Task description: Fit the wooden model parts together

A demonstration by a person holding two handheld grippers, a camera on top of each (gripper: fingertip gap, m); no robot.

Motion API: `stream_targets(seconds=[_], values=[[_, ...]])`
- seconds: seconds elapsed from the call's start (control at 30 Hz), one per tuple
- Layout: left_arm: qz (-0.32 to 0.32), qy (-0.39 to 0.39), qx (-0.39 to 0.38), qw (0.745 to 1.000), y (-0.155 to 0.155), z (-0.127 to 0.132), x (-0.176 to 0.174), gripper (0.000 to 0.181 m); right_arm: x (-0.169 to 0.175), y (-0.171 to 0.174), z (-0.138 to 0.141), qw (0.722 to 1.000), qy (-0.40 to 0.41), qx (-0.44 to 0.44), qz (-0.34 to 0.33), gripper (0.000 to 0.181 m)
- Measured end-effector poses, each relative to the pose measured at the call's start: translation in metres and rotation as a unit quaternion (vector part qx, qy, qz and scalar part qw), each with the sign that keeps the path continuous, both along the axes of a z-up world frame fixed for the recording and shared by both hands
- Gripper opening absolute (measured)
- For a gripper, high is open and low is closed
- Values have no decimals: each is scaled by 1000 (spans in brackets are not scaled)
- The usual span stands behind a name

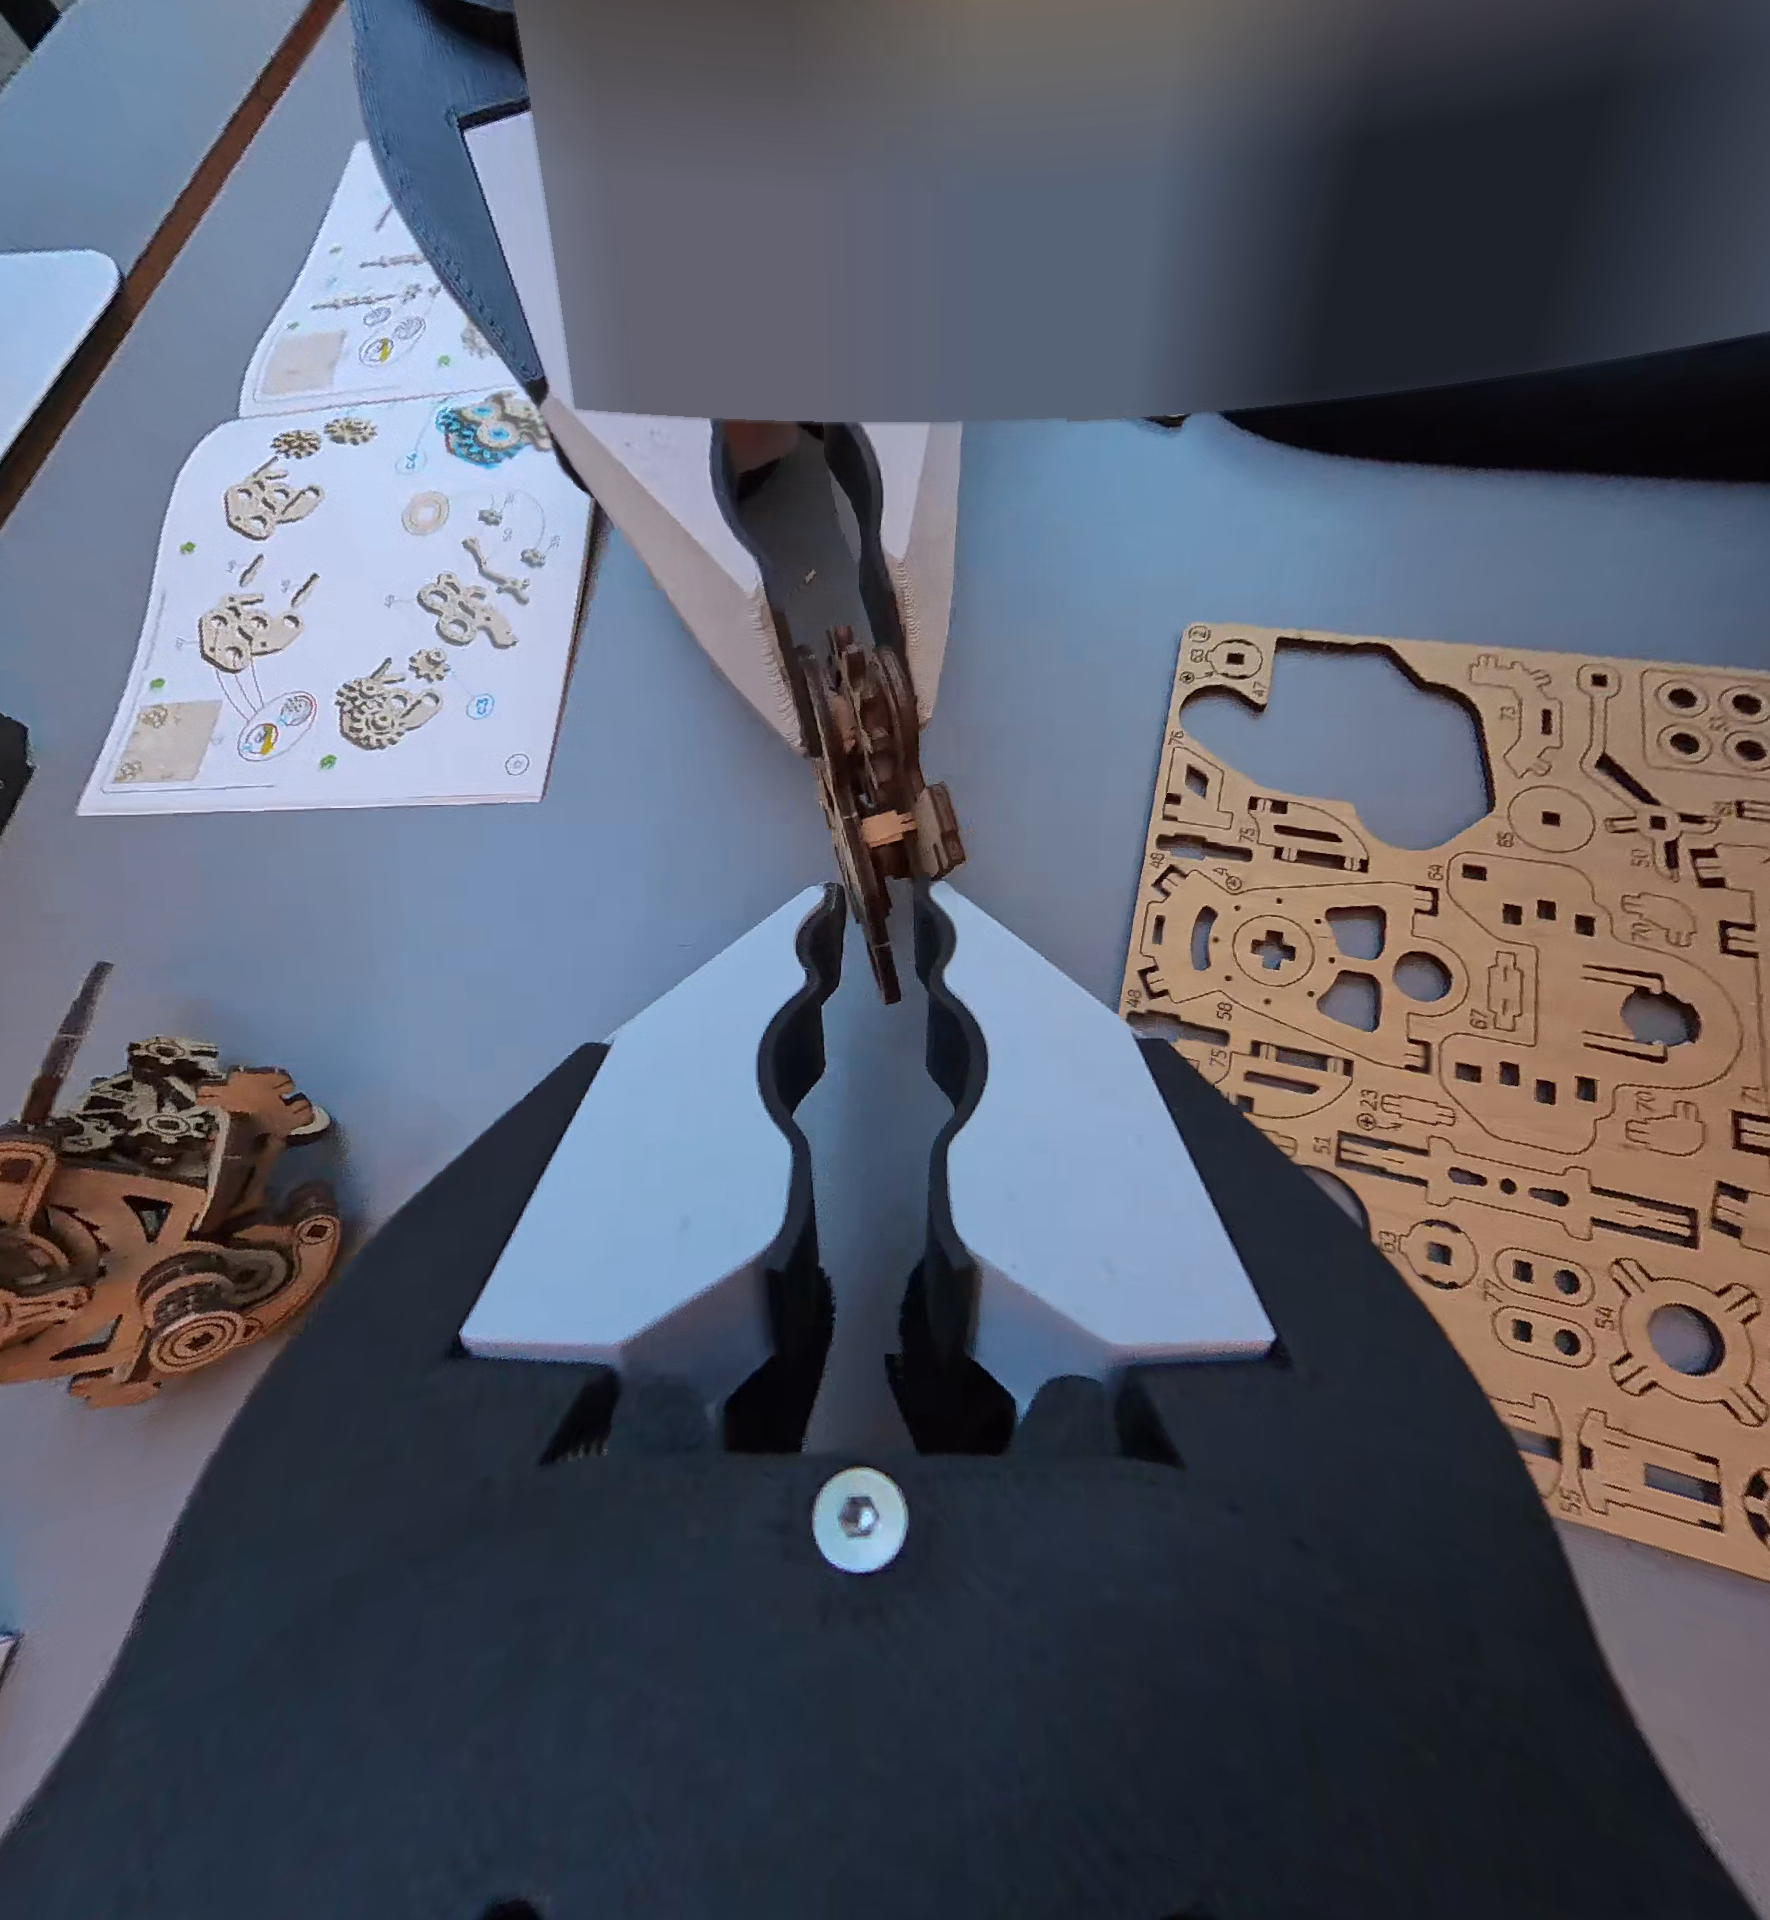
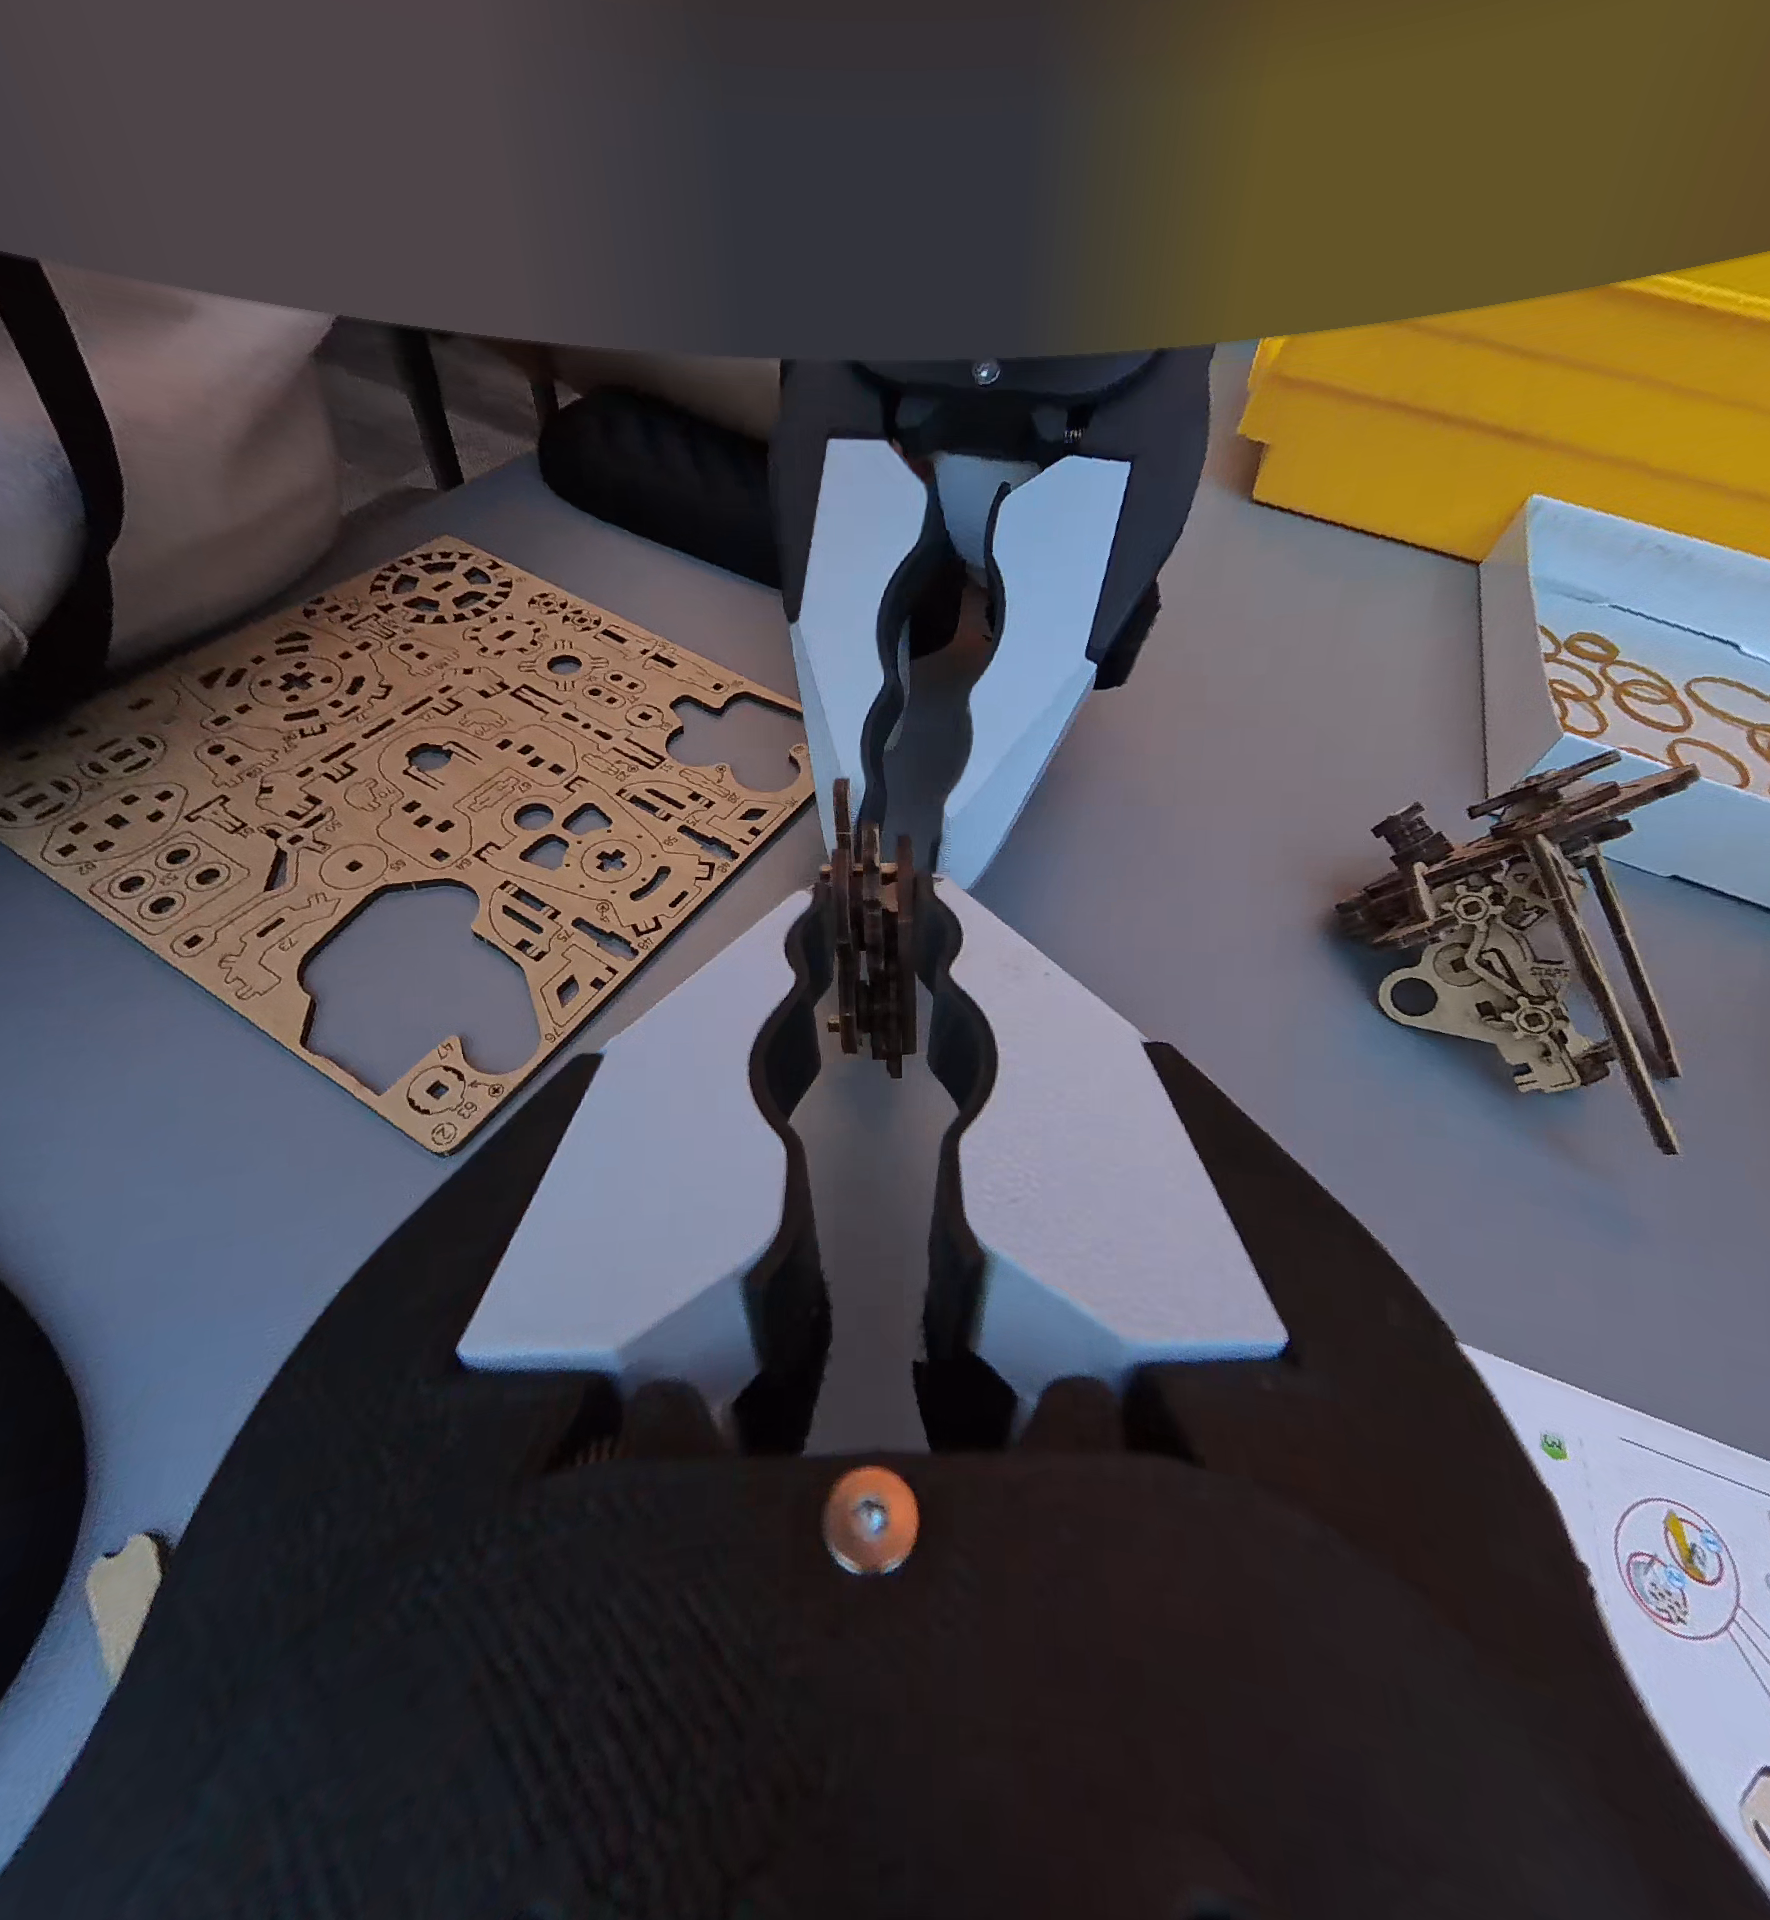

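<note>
A small wooden gear assembly (image 1: 876,790) hangs in the air between my two grippers, above the grey table (image 1: 548,935). My right gripper (image 2: 876,899) is shut on its stacked gears and plates (image 2: 876,966). In the left wrist view the right gripper (image 1: 850,665) comes in from above. My left gripper (image 1: 886,899) faces it, with its tips closed around the thin lower plate of the assembly. In the right wrist view the left gripper (image 2: 902,831) meets the assembly from the far side.
A laser-cut wooden part sheet (image 1: 1483,1039) lies flat to one side, also in the right wrist view (image 2: 361,810). A partly built wooden model (image 1: 112,1226) (image 2: 1525,935) and an open instruction booklet (image 1: 341,623) lie on the table. A white box of rubber bands (image 2: 1691,707) and yellow boxes (image 2: 1546,416) stand farther back. The grippers are tip to tip, or close to it.
</note>
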State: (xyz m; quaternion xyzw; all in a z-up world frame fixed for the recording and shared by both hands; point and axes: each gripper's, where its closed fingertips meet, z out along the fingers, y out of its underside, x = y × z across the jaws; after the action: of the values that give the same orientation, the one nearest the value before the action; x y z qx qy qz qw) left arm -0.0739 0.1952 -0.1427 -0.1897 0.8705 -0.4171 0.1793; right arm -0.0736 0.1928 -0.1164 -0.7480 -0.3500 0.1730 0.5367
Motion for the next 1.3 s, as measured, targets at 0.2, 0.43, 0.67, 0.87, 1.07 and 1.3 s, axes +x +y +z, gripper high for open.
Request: stream_targets(seconds=[0.2,0.43,0.67,0.87,1.07,1.3], values=[[-4,-8,48,999,3,-11,-3,26,0,1,-5,1000,-29,7,-1,14],[7,-24,23,999,0,1,1,15,4,2,-4,1000,-26,12,-10,14],[21,-32,23,999,2,4,6,14,3,9,-11,998,-44,-21,-35,17],[21,-52,61,997,4,0,6,14,2,15,-20,991,-116,-40,-60,15],[30,-78,115,990,10,-3,9,13,4,21,-25,977,-181,-62,-98,15],[39,-87,142,985,7,-3,10,13,8,17,-33,938,-297,-131,-124,16]])
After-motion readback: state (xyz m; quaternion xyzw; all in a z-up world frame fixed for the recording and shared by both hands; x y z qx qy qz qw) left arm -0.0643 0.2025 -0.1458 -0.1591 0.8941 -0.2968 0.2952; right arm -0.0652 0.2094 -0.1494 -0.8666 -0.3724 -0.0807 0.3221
